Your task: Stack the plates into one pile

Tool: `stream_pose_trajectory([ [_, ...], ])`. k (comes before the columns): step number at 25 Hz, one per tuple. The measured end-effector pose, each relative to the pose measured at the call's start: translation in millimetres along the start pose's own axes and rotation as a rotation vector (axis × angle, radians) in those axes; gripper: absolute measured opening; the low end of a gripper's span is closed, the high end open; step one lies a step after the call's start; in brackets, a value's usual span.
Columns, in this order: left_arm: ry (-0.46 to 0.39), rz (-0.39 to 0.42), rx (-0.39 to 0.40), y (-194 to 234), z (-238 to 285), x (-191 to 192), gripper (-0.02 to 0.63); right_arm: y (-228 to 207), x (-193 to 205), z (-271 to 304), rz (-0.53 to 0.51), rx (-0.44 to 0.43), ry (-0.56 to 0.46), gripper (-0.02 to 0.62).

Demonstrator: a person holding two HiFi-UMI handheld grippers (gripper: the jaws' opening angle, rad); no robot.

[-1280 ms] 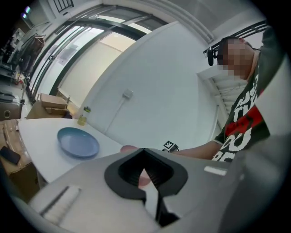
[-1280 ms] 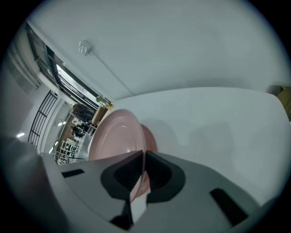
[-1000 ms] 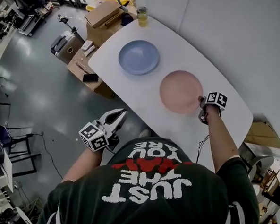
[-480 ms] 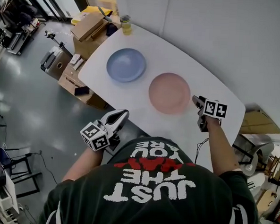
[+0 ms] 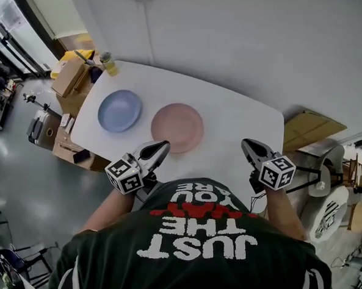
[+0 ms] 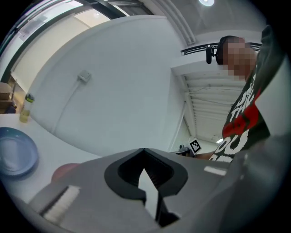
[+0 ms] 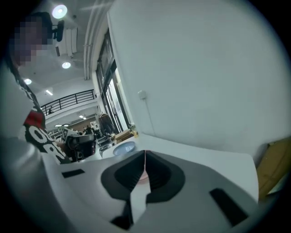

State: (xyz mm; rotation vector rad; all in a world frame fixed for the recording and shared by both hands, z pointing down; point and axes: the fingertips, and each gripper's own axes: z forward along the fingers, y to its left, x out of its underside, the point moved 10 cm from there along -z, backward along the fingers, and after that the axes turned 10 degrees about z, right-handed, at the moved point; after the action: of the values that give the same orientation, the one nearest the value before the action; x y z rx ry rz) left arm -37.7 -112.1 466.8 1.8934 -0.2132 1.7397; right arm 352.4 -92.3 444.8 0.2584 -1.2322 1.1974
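Your right gripper (image 5: pixel 246 143) has left the pink plate (image 5: pixel 177 128), closing empty; left gripper (image 5: pixel 163 145) clenched. Two plates, blue plate (image 5: pixel 119 111) leftmost.

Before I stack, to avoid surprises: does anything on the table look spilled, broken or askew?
Nothing stands out. The blue plate and pink plate lie flat, apart, on the table; the bottle stands upright.

Shirt (image 5: pixel 192 267): "JUST THE", red word unclear, "YOU ARE"; print upside down
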Motion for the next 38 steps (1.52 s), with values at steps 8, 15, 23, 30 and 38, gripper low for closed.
stream_pose_trajectory([
  [8, 0.032, 0.022, 0.093, -43, 60, 6, 0.008, -16, 25, -57, 0.015, 0.002, -0.031, 0.008],
  [15, 0.059, 0.03, 0.031, -73, 75, 7, 0.008, -30, 18, -68, -0.027, -0.087, -0.023, 0.008],
  [23, 0.094, 0.019, 0.025, -25, 19, 5, 0.008, 8, 23, -6, -0.016, -0.126, -0.053, 0.008],
  [30, 0.159, 0.023, 0.137, 105, -67, -8, 0.008, 96, 26, 105, 0.062, -0.001, -0.132, 0.008],
  [38, 0.22, -0.013, 0.238, 179, -92, -11, 0.008, 164, 19, 173, 0.02, 0.089, -0.082, 0.009],
])
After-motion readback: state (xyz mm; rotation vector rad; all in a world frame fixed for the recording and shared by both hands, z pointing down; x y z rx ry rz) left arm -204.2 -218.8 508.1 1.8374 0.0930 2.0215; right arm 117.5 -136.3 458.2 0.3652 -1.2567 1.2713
